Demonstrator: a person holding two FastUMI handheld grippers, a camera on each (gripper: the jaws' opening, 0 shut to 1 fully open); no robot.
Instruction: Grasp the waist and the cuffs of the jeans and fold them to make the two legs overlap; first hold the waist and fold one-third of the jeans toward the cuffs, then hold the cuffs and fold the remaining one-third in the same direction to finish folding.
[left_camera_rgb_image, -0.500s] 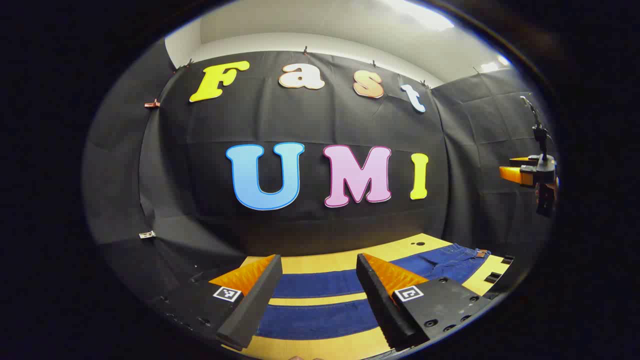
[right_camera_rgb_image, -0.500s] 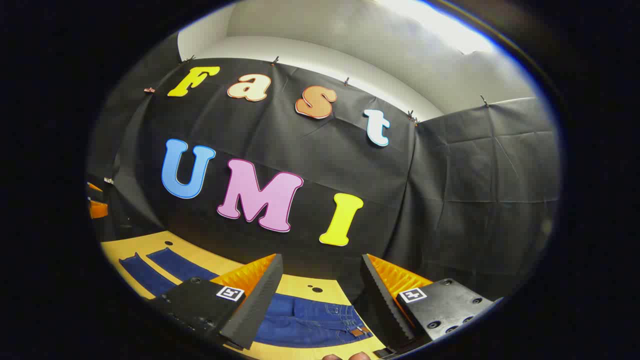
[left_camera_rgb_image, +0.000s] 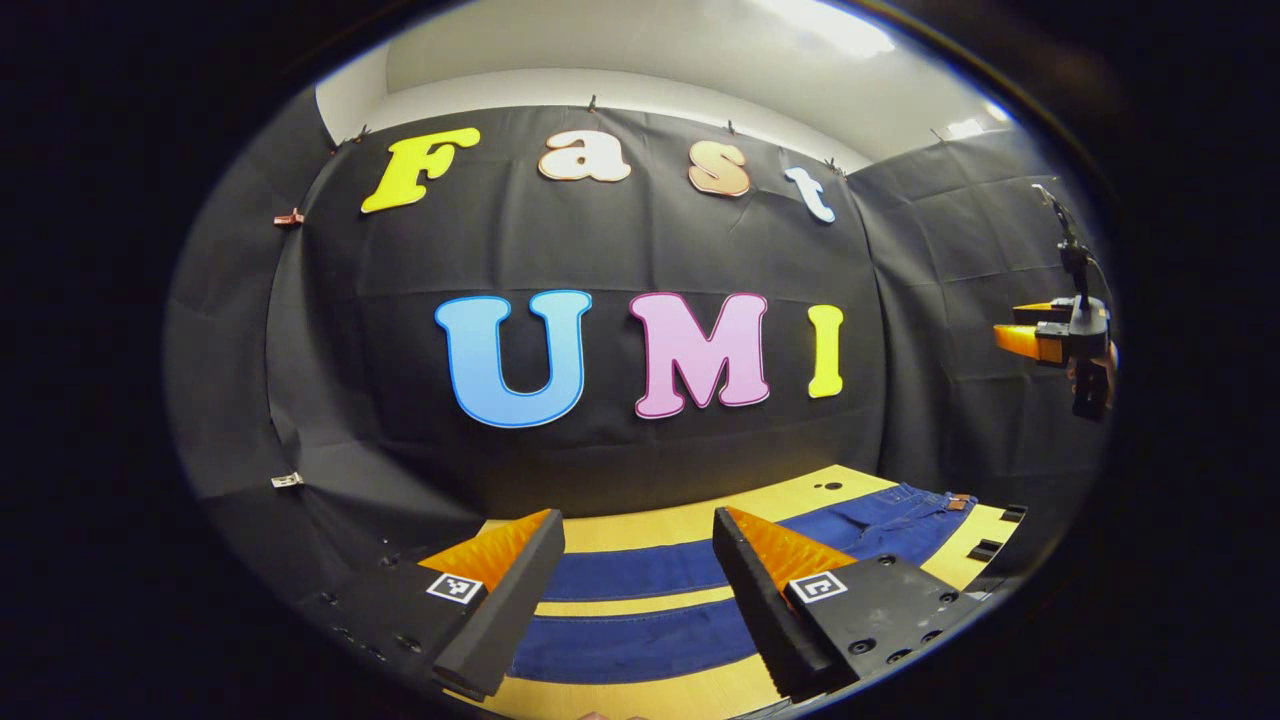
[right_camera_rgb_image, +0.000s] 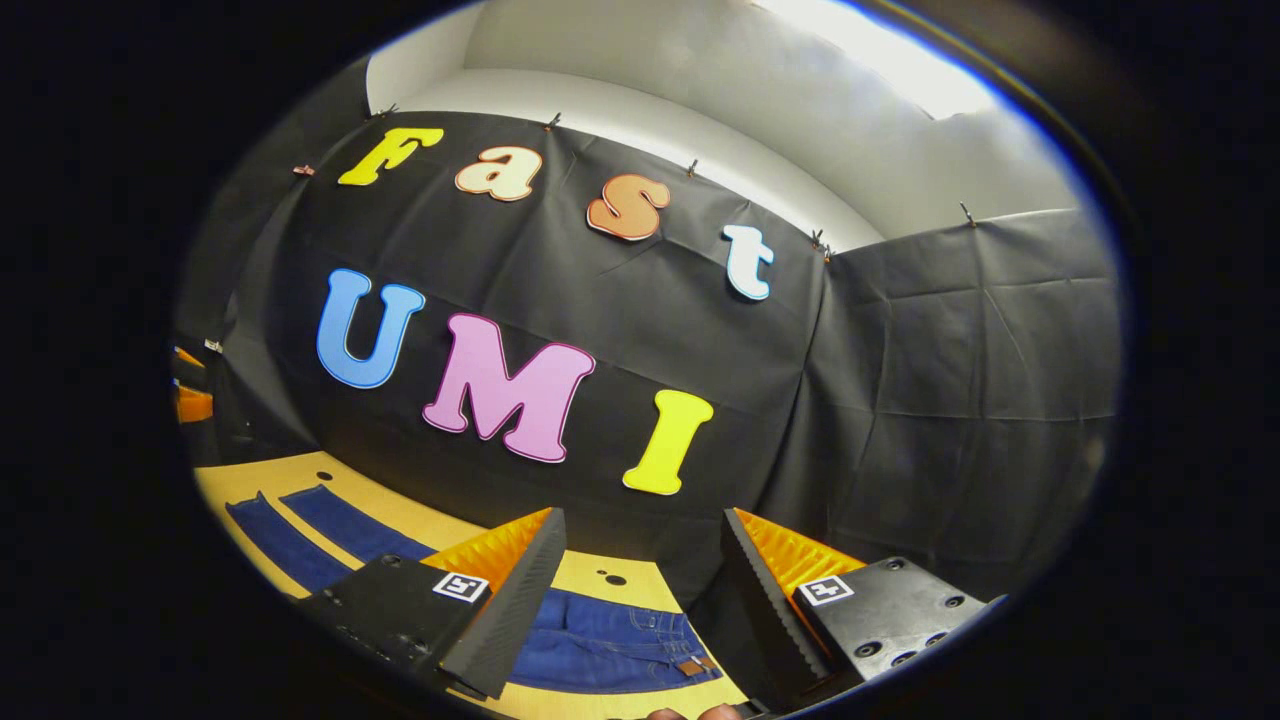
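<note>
Blue jeans (left_camera_rgb_image: 640, 610) lie flat on the yellow table (left_camera_rgb_image: 650, 520), their two legs side by side with a strip of table between them. In the left gripper view my left gripper (left_camera_rgb_image: 635, 600) hangs open above the legs, holding nothing. The waist (left_camera_rgb_image: 905, 510) lies to the right. In the right gripper view my right gripper (right_camera_rgb_image: 635, 600) is open above the waist (right_camera_rgb_image: 620, 640), with the legs (right_camera_rgb_image: 300, 530) stretching away to the left. The right gripper (left_camera_rgb_image: 1050, 340) also appears high at the right edge of the left gripper view.
The black cloth wall stands close behind the table on the far side and to the right. Small dark holes (left_camera_rgb_image: 832, 486) mark the tabletop near its far edge. Black brackets (left_camera_rgb_image: 990, 548) sit at the table's right edge beside the waist.
Both views have shifted slightly; the jeans sit a little lower and farther left in the right gripper view. Both grippers stay open and the jeans have not moved.
</note>
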